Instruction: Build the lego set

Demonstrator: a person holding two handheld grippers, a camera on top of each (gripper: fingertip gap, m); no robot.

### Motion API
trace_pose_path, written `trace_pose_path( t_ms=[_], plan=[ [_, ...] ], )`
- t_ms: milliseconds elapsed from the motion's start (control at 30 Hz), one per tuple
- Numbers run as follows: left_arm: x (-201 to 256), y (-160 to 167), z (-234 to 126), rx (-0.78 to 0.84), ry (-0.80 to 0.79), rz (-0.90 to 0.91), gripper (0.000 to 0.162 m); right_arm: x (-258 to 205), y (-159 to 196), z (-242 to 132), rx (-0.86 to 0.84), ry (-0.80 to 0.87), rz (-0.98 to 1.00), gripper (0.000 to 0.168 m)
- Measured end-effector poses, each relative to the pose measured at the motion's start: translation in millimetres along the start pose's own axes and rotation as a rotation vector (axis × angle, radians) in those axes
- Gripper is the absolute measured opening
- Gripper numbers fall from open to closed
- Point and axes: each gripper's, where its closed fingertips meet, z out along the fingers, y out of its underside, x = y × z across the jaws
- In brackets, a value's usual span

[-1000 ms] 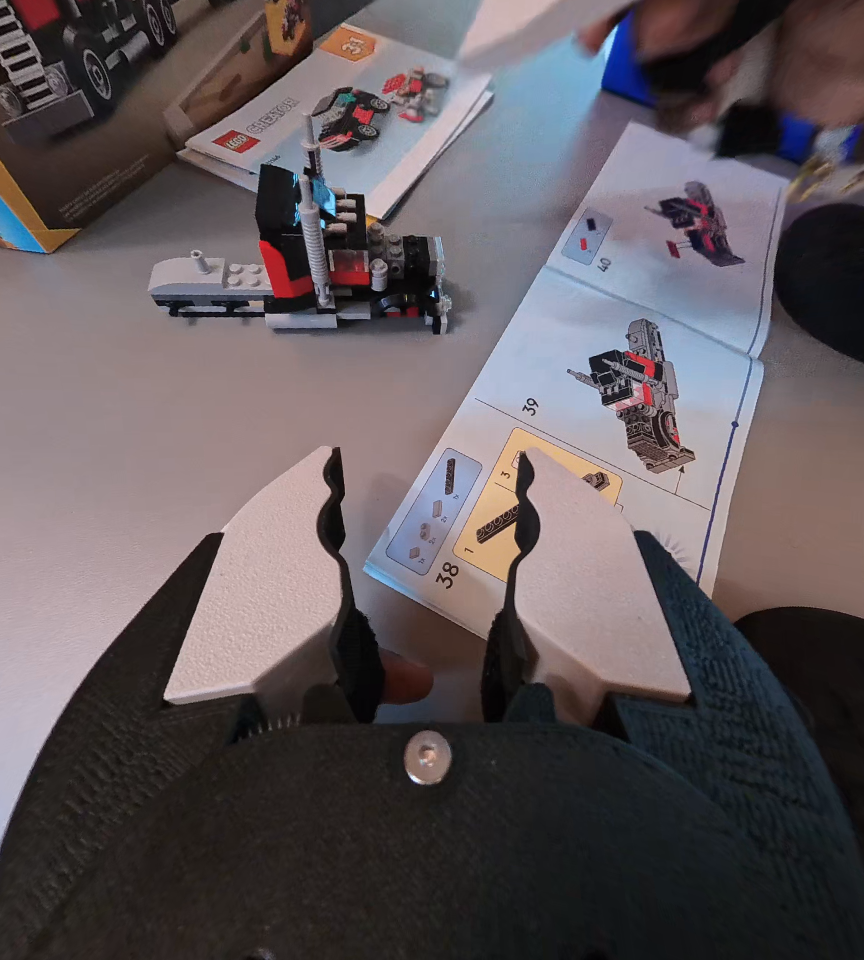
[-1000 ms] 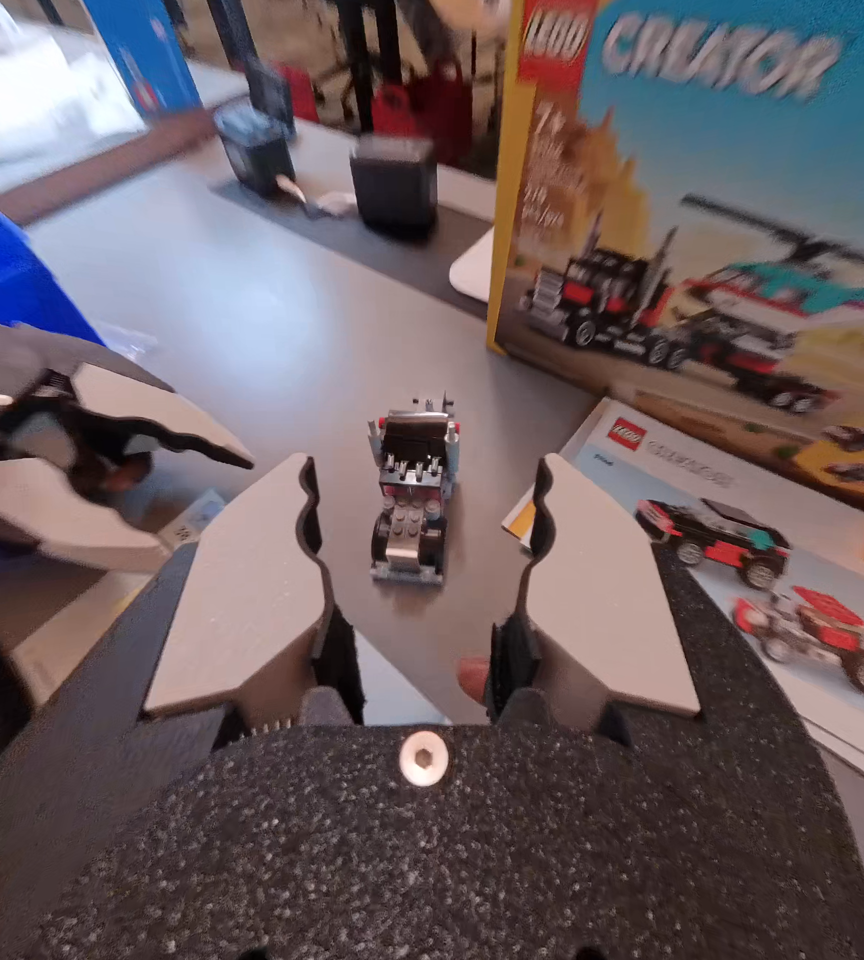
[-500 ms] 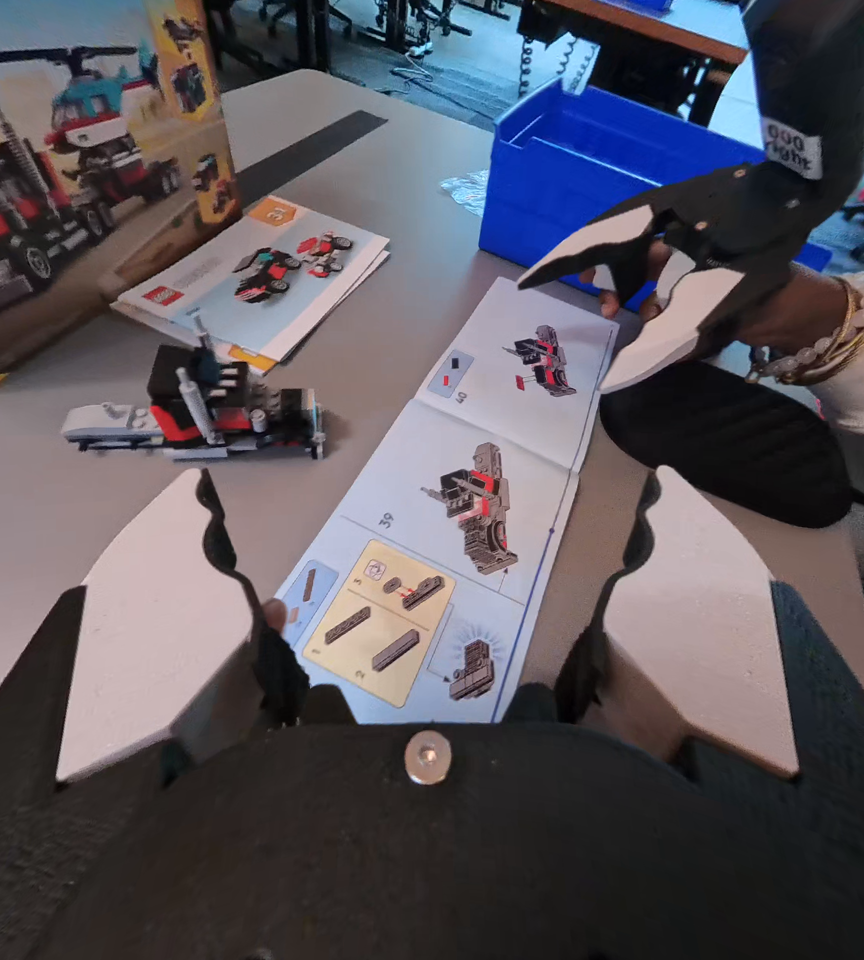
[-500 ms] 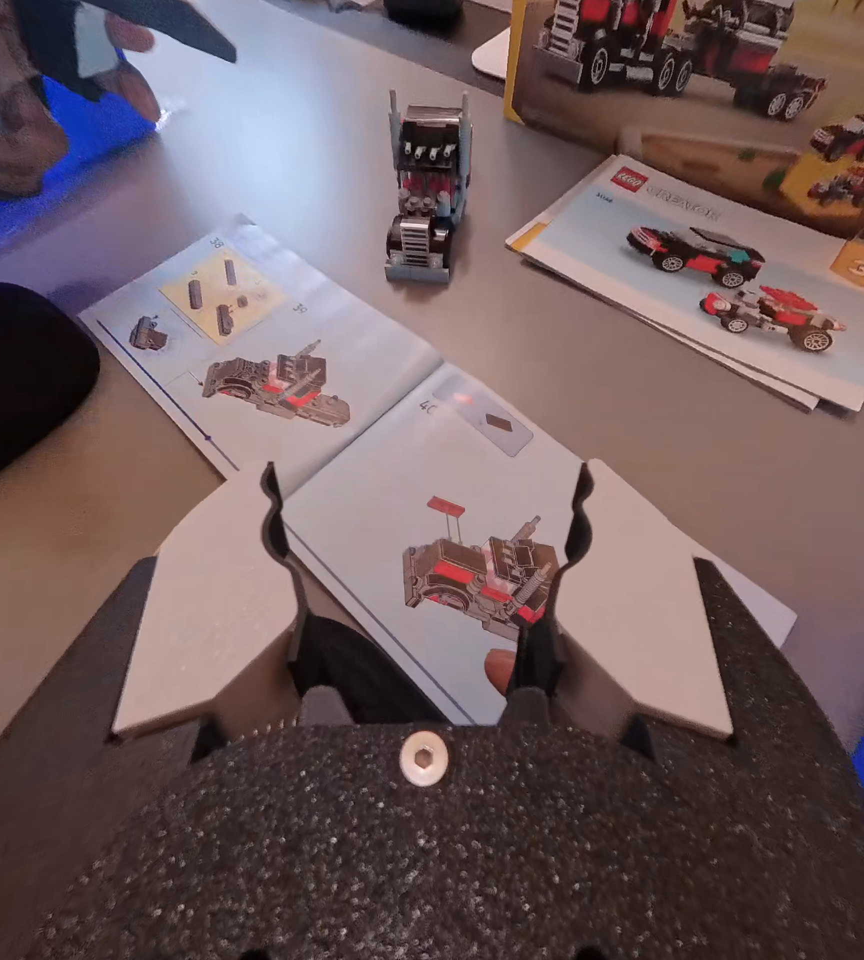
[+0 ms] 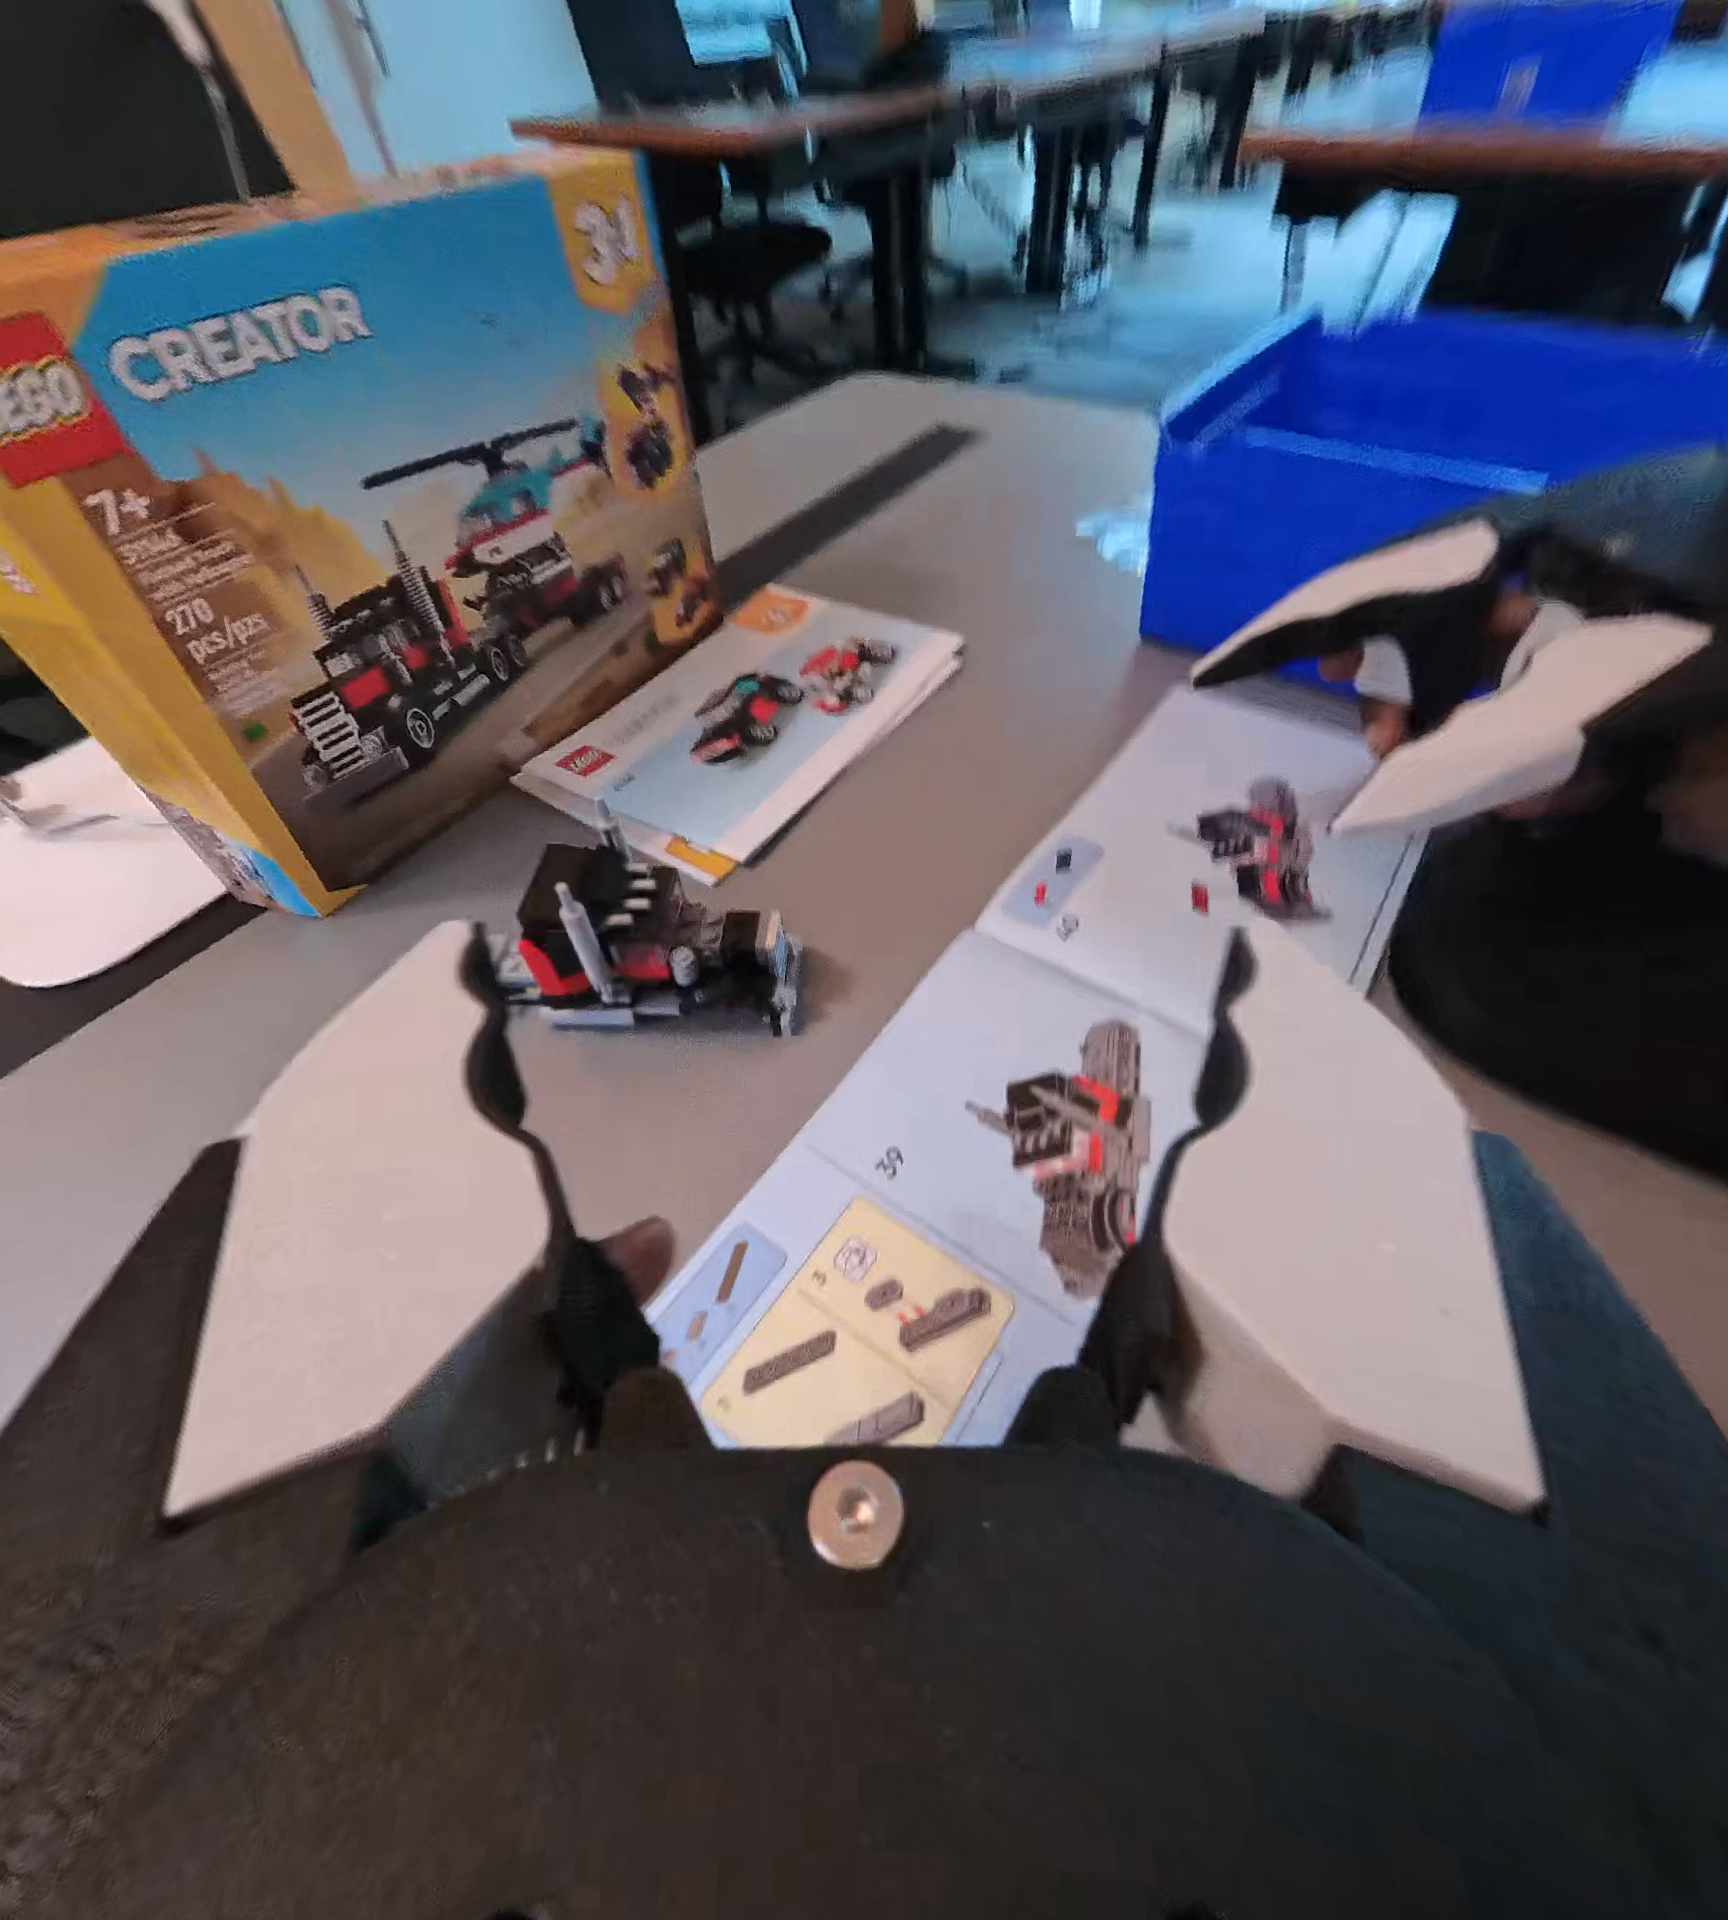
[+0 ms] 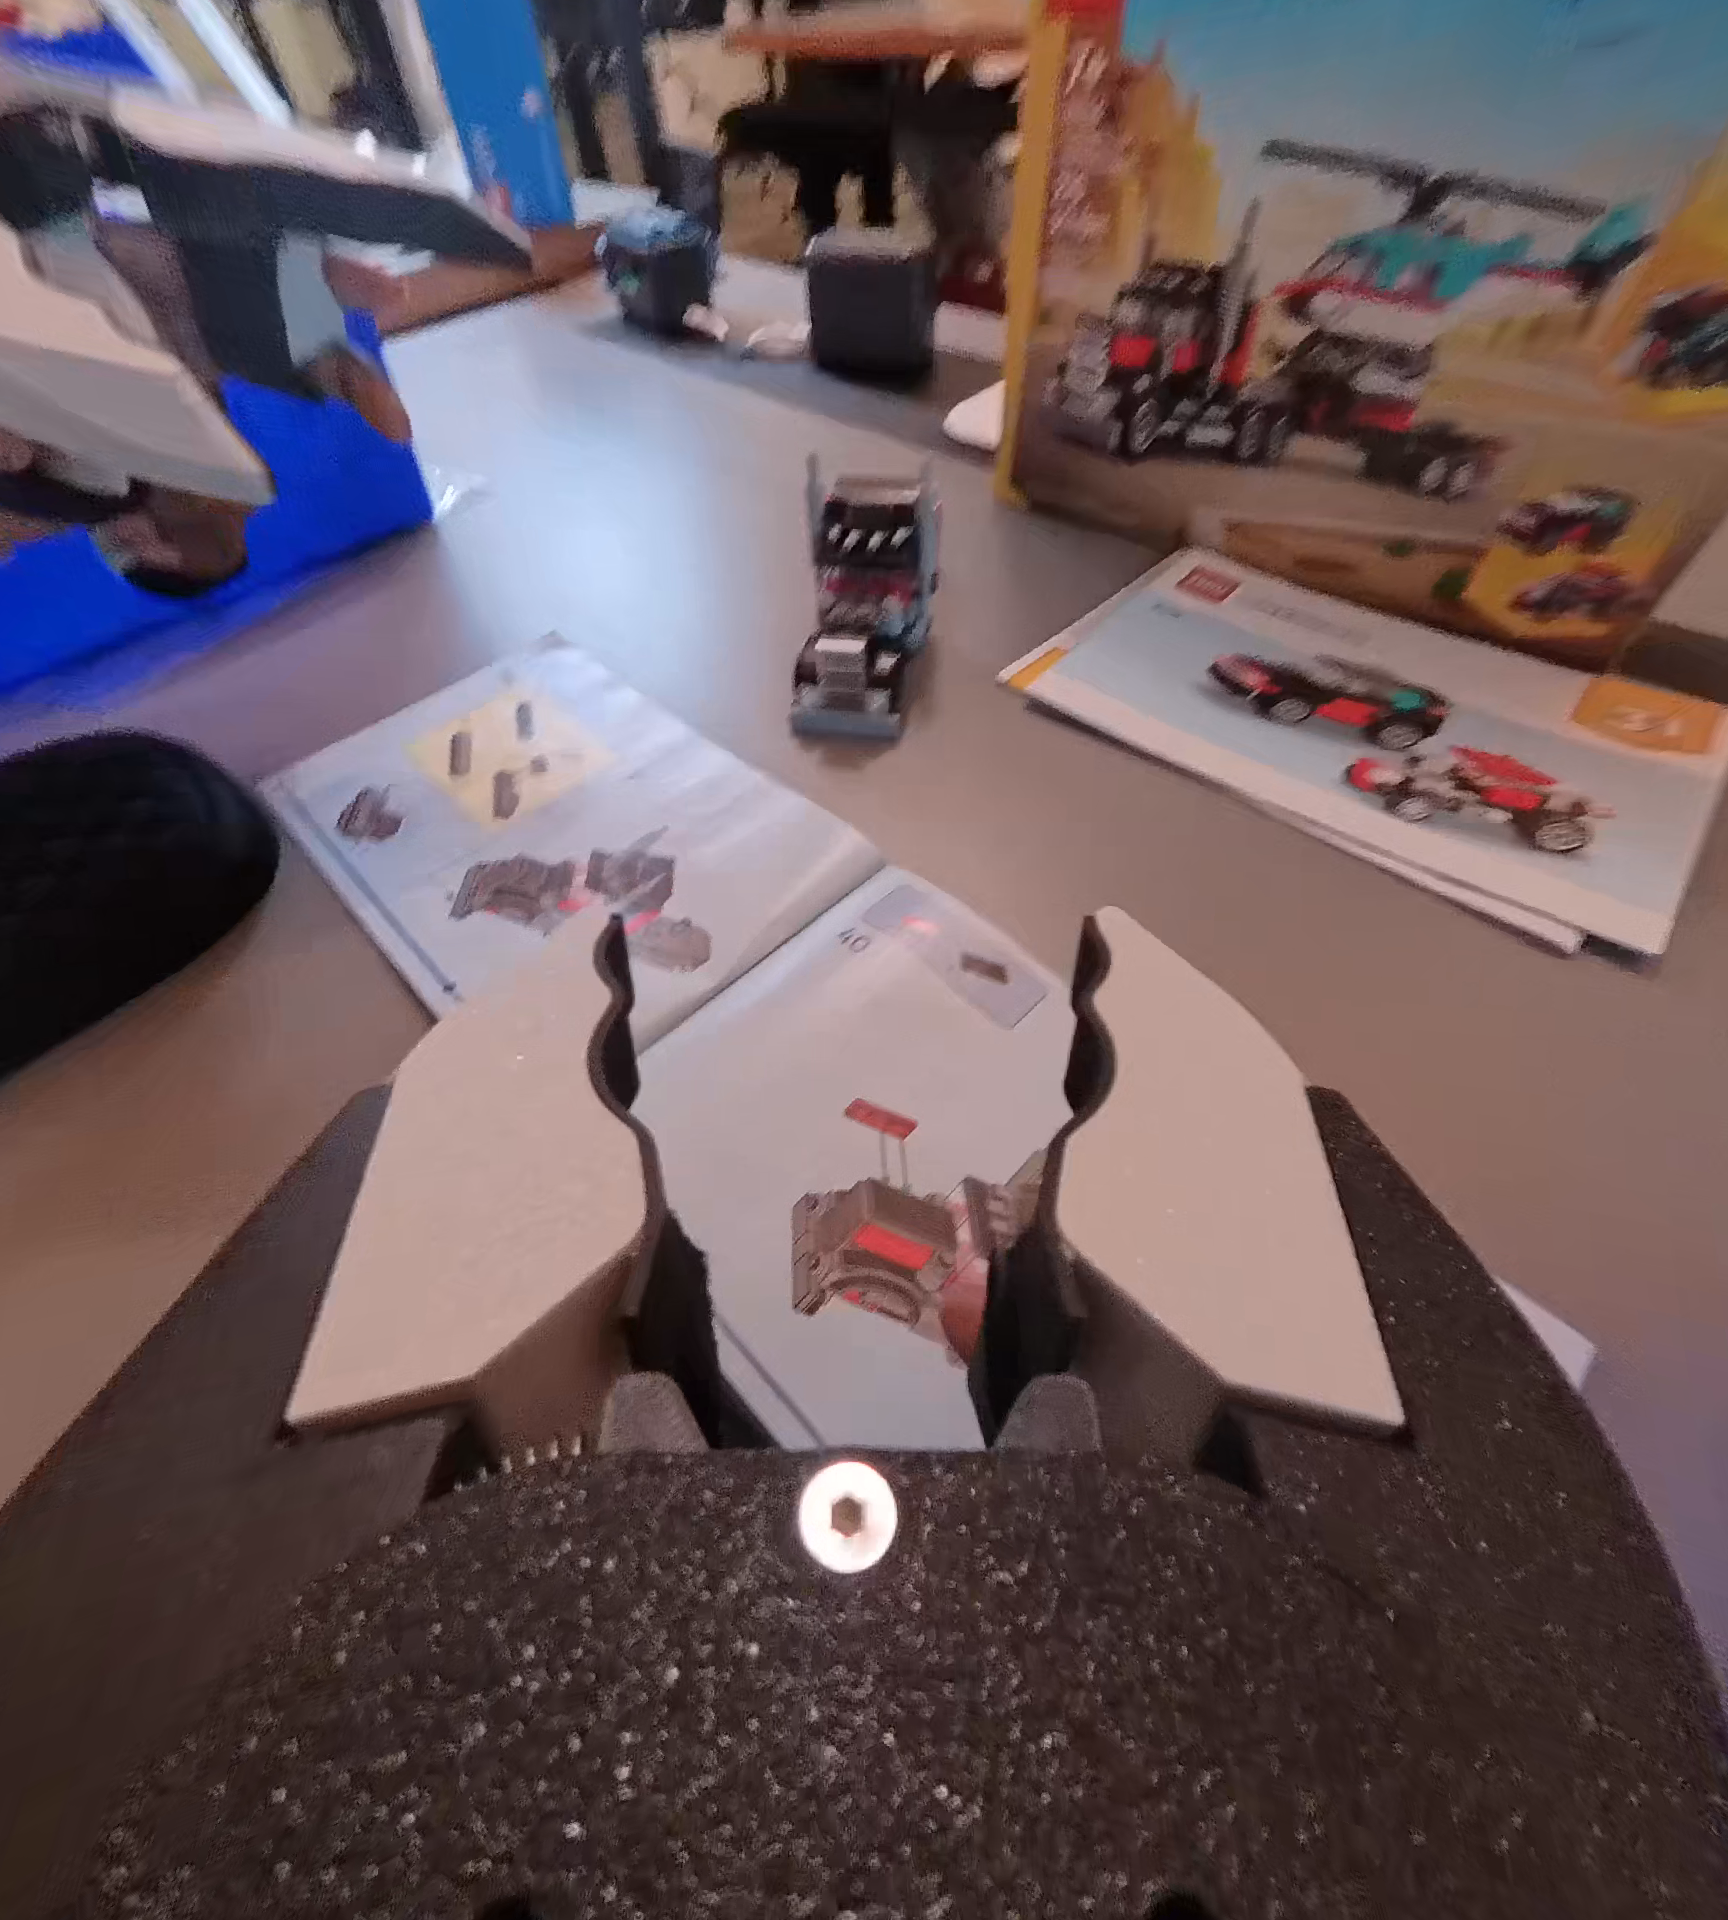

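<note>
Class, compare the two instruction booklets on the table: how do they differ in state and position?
1. The open instruction booklet lies spread flat, showing build-step pages; the closed instruction booklet shows only its cover with two cars.
2. The closed one lies right by the Lego box; the open one lies nearer both grippers, beside the partly built truck.

Both are pale, printed and flat on the grey table.
</note>
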Motion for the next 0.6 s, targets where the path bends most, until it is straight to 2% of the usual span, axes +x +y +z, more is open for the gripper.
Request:
trace_pose_path(
  t_ms=[67,133,167,200,233,300,433,467,500,533,567,600],
  plan=[
    [-12.3,0.2,1.4,0.071,-0.004,-0.09,0.136,6.6,-8.6,-4.4,0.074,0.045,0.002,0.092],
    [-30.7,9.2,0.0,0.107,-0.062,-0.127,0.134,10.8,-11.9,-8.0,0.113,0.084,-0.002,0.098],
    [-37.0,14.8,-2.1,0.116,-0.078,-0.131,0.113,10.9,-12.5,-8.5,0.12,0.088,-0.008,0.098],
    [-36.4,20.1,-5.3,0.114,-0.055,-0.117,0.063,10.5,-12.6,-8.3,0.122,0.089,-0.015,0.097],
    [-31.6,23.8,-8.5,0.108,-0.014,-0.088,0.005,9.2,-12.6,-7.4,0.123,0.08,-0.024,0.093],
    [-29.2,26.8,-11.6,0.104,-0.009,-0.029,0.0,8.8,-12.1,-5.4,0.118,0.069,-0.028,0.089],
    [-29.7,28.2,-9.9,0.095,-0.045,0.005,0.003,9.7,-7.2,-0.8,0.08,0.055,-0.006,0.086],
    [-29.8,29.0,-8.7,0.096,-0.048,-0.011,0.005,7.0,-6.4,0.2,0.072,0.041,-0.018,0.077],
    [-30.3,30.6,-7.5,0.091,-0.052,-0.023,0.008,-0.5,-5.6,0.8,0.067,-0.001,-0.046,0.052],
    [-30.9,32.7,-6.5,0.083,-0.059,-0.031,0.01,-10.9,-4.4,1.4,0.06,-0.061,-0.086,0.02],
    [-31.6,34.7,-5.9,0.074,-0.067,-0.035,0.01,-17.7,-2.3,2.6,0.046,-0.092,-0.123,0.006],
    [-32.0,36.0,-5.5,0.071,-0.074,-0.038,0.011,-19.7,1.0,5.0,0.021,-0.091,-0.148,0.006]
  ],
)
